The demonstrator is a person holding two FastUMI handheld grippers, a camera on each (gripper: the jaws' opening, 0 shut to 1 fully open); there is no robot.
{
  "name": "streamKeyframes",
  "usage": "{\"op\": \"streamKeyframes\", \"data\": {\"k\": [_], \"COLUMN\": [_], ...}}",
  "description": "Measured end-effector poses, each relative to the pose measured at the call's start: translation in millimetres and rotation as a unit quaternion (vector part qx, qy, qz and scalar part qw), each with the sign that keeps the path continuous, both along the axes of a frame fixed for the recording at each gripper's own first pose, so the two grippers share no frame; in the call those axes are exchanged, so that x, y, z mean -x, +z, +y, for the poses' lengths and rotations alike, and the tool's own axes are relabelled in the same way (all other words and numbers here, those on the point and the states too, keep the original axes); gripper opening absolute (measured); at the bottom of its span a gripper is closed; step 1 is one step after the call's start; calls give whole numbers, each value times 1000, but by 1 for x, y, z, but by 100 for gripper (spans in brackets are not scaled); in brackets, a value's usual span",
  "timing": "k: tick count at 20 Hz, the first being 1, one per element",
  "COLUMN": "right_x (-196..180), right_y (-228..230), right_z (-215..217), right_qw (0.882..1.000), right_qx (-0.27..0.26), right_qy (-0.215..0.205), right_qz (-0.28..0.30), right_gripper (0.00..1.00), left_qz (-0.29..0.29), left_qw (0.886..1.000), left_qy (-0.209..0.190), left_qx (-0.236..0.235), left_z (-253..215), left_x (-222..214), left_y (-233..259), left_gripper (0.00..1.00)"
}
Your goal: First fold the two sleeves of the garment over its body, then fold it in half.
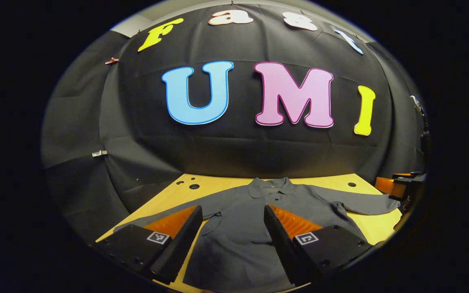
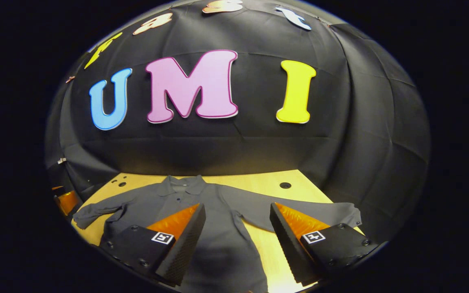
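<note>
Nothing was folded yet: the shirt (image 1: 255,228) lay flat on the table (image 2: 259,181), both sleeves spread, while you held the left gripper (image 1: 233,221) and right gripper (image 2: 237,221) wide open, empty, above it.

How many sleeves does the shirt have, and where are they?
2. One sleeve stretches out flat across the wooden table on the shirt's right in the right gripper view; the other sleeve lies out to the left.

Black cloth wall (image 1: 234,150) fills the upper and middle frame, creased and clipped at left. A light wooden table (image 1: 218,184) with round holes (image 1: 194,186) crosses the lower centre, lit brightly; a pale strip shows at top.
</note>
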State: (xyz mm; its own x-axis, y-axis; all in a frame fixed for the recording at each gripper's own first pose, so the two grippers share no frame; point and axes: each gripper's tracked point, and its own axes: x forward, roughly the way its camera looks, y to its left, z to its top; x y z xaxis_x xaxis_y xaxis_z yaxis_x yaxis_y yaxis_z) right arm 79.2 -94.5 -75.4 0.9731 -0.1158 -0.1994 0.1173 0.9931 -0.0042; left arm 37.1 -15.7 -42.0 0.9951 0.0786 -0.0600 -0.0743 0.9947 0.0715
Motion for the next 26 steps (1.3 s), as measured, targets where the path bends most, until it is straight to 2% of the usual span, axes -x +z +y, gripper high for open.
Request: {"op": "streamKeyframes", "data": {"k": [4, 12, 20, 26], "right_x": [-9, -21, -9, -12], "right_y": [-19, -41, -78, -103], "right_z": [-32, -136, -249, -311], "right_qw": [999, 988, 962, 943], "right_qx": [-18, -39, -50, -76], "right_qy": [-30, -143, -254, -308], "right_qz": [28, 46, 82, 98], "right_gripper": [98, 98, 98, 98], "left_qz": [8, 35, 53, 63], "left_qw": [1000, 999, 999, 998], "left_qy": [-3, -4, -3, -6], "left_qx": [-5, -4, -8, -12], "left_z": [-2, -7, -13, -23], "left_x": [-7, -16, -29, -34], "left_y": [-4, -18, -28, -33], "left_gripper": [96, 96, 95, 95]}}
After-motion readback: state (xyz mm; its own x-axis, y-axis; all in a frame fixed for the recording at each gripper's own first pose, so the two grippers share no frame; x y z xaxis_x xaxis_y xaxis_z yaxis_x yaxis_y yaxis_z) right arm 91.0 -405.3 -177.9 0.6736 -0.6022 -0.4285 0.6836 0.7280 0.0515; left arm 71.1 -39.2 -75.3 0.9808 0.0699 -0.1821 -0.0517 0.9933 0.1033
